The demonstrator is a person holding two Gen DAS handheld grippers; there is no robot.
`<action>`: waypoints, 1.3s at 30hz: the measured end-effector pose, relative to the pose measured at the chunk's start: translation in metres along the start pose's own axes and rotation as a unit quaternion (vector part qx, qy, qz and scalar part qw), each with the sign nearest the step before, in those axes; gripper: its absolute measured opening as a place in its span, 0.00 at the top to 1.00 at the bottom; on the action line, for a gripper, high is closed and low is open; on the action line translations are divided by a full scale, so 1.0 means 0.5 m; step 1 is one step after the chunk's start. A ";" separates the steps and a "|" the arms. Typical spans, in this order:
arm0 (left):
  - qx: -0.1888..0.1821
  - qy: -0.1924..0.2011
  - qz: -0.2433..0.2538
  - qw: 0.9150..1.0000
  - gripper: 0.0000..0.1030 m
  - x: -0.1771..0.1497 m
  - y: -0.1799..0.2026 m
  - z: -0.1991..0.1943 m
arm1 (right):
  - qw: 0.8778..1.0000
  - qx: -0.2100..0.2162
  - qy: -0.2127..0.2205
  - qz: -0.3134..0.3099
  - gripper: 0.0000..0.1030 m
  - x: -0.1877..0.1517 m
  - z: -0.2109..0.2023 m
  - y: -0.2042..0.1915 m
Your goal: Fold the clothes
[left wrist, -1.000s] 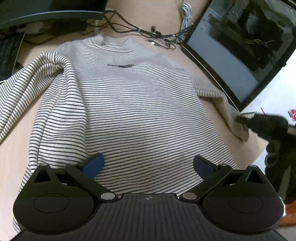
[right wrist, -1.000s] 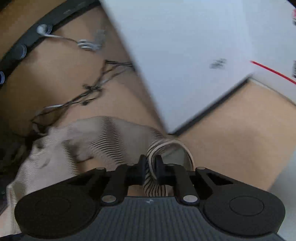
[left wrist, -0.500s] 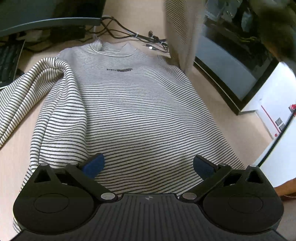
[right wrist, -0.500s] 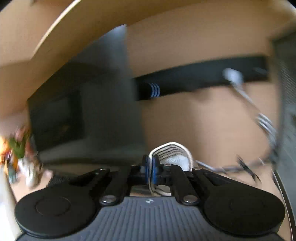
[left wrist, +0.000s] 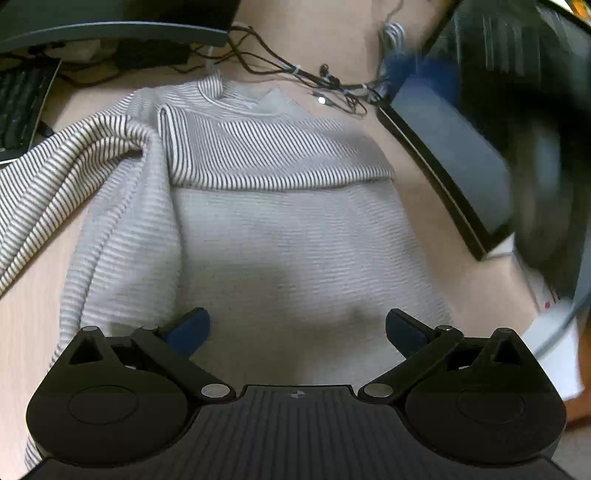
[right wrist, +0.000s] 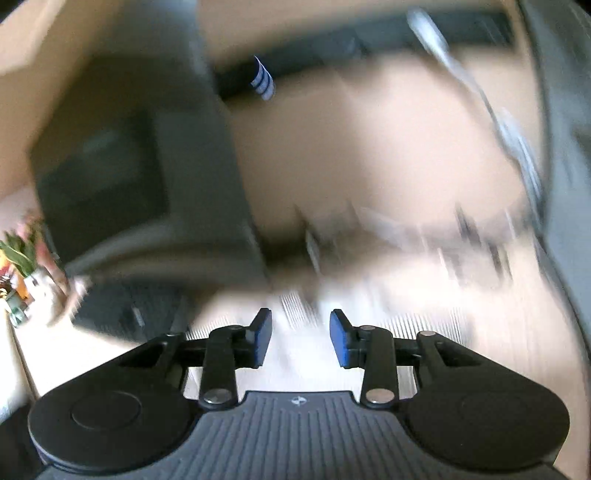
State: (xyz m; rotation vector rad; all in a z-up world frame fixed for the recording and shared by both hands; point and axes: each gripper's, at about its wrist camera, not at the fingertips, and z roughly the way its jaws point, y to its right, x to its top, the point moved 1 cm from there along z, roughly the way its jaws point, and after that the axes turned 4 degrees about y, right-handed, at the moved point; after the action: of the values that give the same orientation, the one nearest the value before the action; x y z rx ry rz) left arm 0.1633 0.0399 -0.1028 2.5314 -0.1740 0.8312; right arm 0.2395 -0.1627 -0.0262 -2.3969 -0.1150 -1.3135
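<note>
A grey-and-black striped top (left wrist: pixel 288 243) lies flat on the tan desk, collar at the far end. Its right sleeve (left wrist: pixel 273 155) now lies folded across the chest, cuff toward the left. The left sleeve (left wrist: pixel 62 173) trails off to the left, spread out. My left gripper (left wrist: pixel 297 328) hovers open over the hem, nothing between its blue pads. In the right wrist view the right gripper (right wrist: pixel 300 338) is open and empty above blurred striped fabric (right wrist: pixel 424 328); that view is smeared by motion.
A black computer case (left wrist: pixel 491 122) stands along the right of the top, with a white box (left wrist: pixel 554 332) below it. Tangled cables (left wrist: pixel 314 77) lie beyond the collar. A keyboard (left wrist: pixel 18 107) and a monitor base (left wrist: pixel 110 33) sit at the far left.
The right gripper carried the right sleeve up and over, laid it across the chest and opened. The left gripper has stayed open over the hem.
</note>
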 end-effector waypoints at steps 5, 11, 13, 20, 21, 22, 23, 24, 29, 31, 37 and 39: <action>0.040 0.060 -0.018 0.997 0.00 0.090 -0.016 0.005 | 0.995 -0.023 -0.085 0.052 0.66 -0.160 -0.015 0.057; 0.101 0.075 -0.042 0.991 0.00 0.163 -0.032 0.068 | 0.992 -0.073 -0.098 -0.024 0.94 -0.197 -0.058 0.075; 0.124 0.068 -0.038 0.989 0.00 0.166 -0.030 0.089 | 0.992 -0.073 -0.100 -0.016 0.98 -0.193 -0.077 0.104; 0.181 0.047 -0.023 0.982 0.09 0.170 -0.027 0.146 | 0.994 -0.063 -0.095 -0.006 0.98 -0.190 -0.083 0.128; 0.168 0.052 -0.011 0.984 0.18 0.169 -0.028 0.145 | 0.994 -0.061 -0.094 -0.005 0.98 -0.190 -0.082 0.129; 0.168 0.046 -0.010 0.985 0.42 0.168 -0.029 0.147 | 0.994 -0.060 -0.093 -0.004 0.98 -0.190 -0.081 0.130; 0.170 0.049 -0.011 0.984 0.48 0.168 -0.031 0.145 | 0.994 -0.058 -0.092 -0.003 0.98 -0.190 -0.080 0.131; 0.172 0.052 -0.011 0.984 0.53 0.169 -0.033 0.142 | 0.994 -0.057 -0.091 -0.002 0.98 -0.190 -0.080 0.132; 0.165 0.102 0.033 0.980 0.83 0.187 -0.007 0.105 | 0.995 -0.049 -0.088 0.003 0.98 -0.190 -0.076 0.137; 0.172 0.145 0.084 0.971 0.83 0.206 0.024 0.078 | 0.995 -0.046 -0.086 0.005 0.98 -0.190 -0.074 0.139; 0.193 0.202 0.161 0.947 0.82 0.263 0.042 0.061 | 0.996 -0.043 -0.080 0.014 0.98 -0.194 -0.076 0.143; 0.208 0.175 0.161 0.949 0.80 0.260 0.017 0.096 | 0.996 -0.044 -0.078 0.014 0.98 -0.197 -0.077 0.142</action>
State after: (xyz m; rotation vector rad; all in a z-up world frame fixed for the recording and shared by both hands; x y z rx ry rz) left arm 0.2917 0.0133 -0.0569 2.7142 -0.3303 1.5769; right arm 0.1731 -0.2309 -0.1109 -2.5650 -0.0684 -1.1403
